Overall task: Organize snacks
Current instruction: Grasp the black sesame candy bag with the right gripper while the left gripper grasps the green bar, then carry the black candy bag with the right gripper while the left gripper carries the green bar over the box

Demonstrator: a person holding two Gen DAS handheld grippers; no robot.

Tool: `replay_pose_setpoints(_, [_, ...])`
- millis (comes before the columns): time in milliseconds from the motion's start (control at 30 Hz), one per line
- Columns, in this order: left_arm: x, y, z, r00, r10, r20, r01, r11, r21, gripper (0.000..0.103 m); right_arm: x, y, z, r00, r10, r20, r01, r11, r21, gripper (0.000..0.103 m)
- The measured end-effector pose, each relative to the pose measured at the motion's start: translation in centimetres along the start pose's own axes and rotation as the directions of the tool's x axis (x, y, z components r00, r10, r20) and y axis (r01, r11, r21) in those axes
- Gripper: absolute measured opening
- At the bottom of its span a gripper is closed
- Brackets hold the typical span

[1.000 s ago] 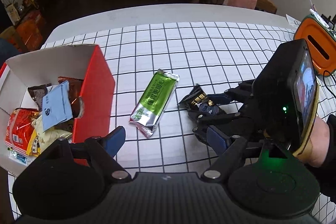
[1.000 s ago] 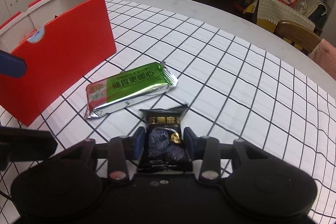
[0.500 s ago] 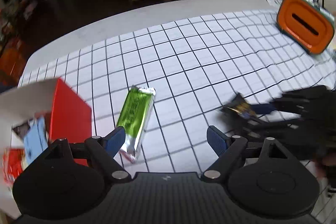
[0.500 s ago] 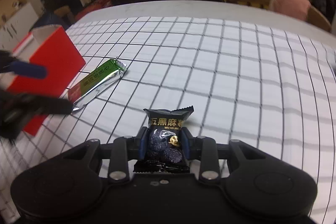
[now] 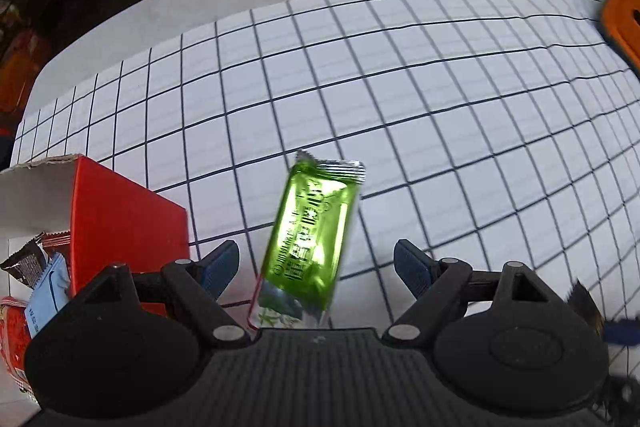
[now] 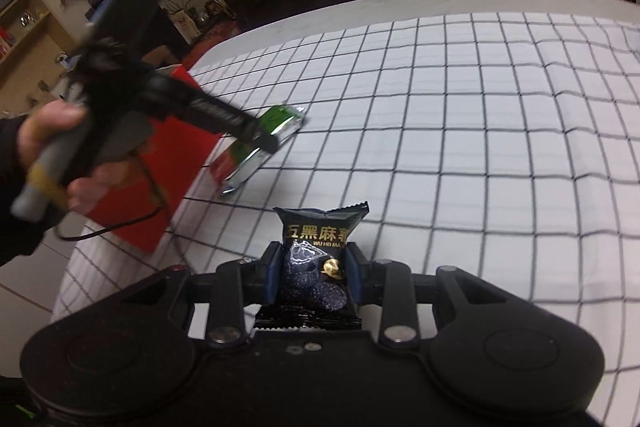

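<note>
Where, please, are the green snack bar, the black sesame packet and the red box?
green snack bar (image 5: 310,235): left wrist view, wrapper middle.
black sesame packet (image 6: 318,245): right wrist view, printed front.
red box (image 5: 128,223): left wrist view, outer side wall.

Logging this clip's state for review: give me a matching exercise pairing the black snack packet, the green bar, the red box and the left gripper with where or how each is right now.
Things:
1. black snack packet
2. green bar
3. red box
4. left gripper

States:
A. open, fingers either side of a wrapper
B. lying on the checked cloth
C. clamped in the right gripper
D. holding several snacks already

Pairs: 1-C, 2-B, 3-D, 4-A
</note>
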State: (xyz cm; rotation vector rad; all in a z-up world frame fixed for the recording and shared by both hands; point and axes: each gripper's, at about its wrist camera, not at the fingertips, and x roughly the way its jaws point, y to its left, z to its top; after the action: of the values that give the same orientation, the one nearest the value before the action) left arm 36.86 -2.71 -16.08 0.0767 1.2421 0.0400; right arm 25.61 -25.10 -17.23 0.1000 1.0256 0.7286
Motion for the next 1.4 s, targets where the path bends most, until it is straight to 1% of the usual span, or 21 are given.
replay_pose_setpoints(67, [0.8, 0.5, 0.4, 1.0, 0.016, -0.012, -0.016, 1.0, -0.01, 0.085, 0.1, 0.3, -0.3, 1.0, 0.013, -0.005, -0.013, 1.0, 0.012, 0.032])
replay_pose_setpoints(133, [1.4, 0.8, 0.7, 1.0, -0.001, -0.026, 0.0, 1.0, -0.022, 0.085, 0.1, 0.6, -0.7, 1.0, 0.025, -0.006, -0.025, 0.999, 0.02, 0.032])
replay_pose_setpoints(200, [1.7, 0.8, 0.8, 1.0, -0.001, -0.026, 0.0, 1.0, -0.022, 0.085, 0.1, 0.7, -0.9, 1.0, 0.031, -0.006, -0.03, 0.999, 0.029, 0.032])
replay_pose_setpoints(300, [2.2, 0.6, 0.9, 1.0, -0.019, -0.024, 0.018, 1.0, -0.015, 0.082, 0.0, 0.6, -1.1, 0.999, 0.037, -0.009, -0.036, 0.998, 0.049, 0.032])
replay_pose_setpoints(333, [2.3, 0.5, 0.9, 1.0, -0.019, -0.024, 0.019, 1.0, -0.013, 0.074, 0.0, 0.5, -1.1, 0.999, 0.035, -0.011, -0.034, 0.998, 0.053, 0.032])
replay_pose_setpoints(367, [2.4, 0.1, 0.8, 0.999, -0.019, -0.026, 0.018, 1.0, -0.014, 0.068, -0.1, 0.5, -1.2, 0.999, 0.035, -0.012, -0.034, 0.998, 0.057, 0.032])
replay_pose_setpoints(400, [2.5, 0.0, 0.7, 0.999, -0.016, -0.028, 0.015, 1.0, -0.021, 0.059, -0.3, 0.4, -1.3, 0.999, 0.036, -0.013, -0.035, 0.997, 0.062, 0.032])
replay_pose_setpoints(467, [2.8, -0.3, 0.1, 1.0, 0.001, -0.021, -0.002, 0.999, -0.037, 0.058, -0.5, 0.4, -1.5, 0.999, 0.037, -0.013, -0.036, 0.996, 0.076, 0.032])
replay_pose_setpoints(500, [3.0, -0.4, -0.3, 1.0, 0.004, -0.018, -0.005, 0.999, -0.039, 0.055, -0.9, 0.3, -1.6, 0.999, 0.036, -0.01, -0.035, 0.996, 0.081, 0.032])
replay_pose_setpoints(533, [3.1, -0.7, -0.7, 1.0, 0.01, -0.014, -0.011, 0.999, -0.037, 0.047, -0.9, 0.3, -1.7, 0.999, 0.033, -0.008, -0.032, 0.996, 0.088, 0.032])
replay_pose_setpoints(600, [3.2, -1.2, -1.5, 1.0, 0.014, -0.01, -0.015, 0.999, -0.034, 0.043, -1.0, 0.2, -1.9, 1.0, 0.026, -0.004, -0.025, 0.994, 0.109, 0.032])
replay_pose_setpoints(767, [2.3, -2.5, -3.4, 0.999, 0.03, 0.016, -0.029, 0.999, -0.044, 0.042, -1.4, 0.1, -2.3, 1.0, -0.009, 0.0, 0.009, 0.991, 0.133, 0.032])
replay_pose_setpoints(867, [1.4, -3.4, -4.8, 0.999, 0.025, 0.022, -0.023, 0.999, -0.049, 0.041, -1.7, 0.0, -2.5, 0.999, -0.035, 0.001, 0.034, 0.99, 0.139, 0.032])
replay_pose_setpoints(1000, [0.1, -4.4, -6.6, 1.0, 0.019, 0.023, -0.018, 0.999, -0.052, 0.041, -2.0, -0.2, -2.9, 0.999, -0.05, 0.007, 0.048, 0.987, 0.156, 0.032])
replay_pose_setpoints(1167, [-3.0, -5.5, -9.2, 0.999, -0.001, 0.043, 0.003, 0.999, -0.054, 0.041, -2.8, 0.0, -3.2, 0.998, -0.063, 0.022, 0.059, 0.985, 0.16, 0.032])
replay_pose_setpoints(1400, [-7.7, -5.6, -13.0, 0.997, -0.025, 0.072, 0.029, 0.998, -0.058, 0.041, -4.3, 1.4, -3.1, 0.996, -0.067, 0.052, 0.058, 0.987, 0.153, 0.032])
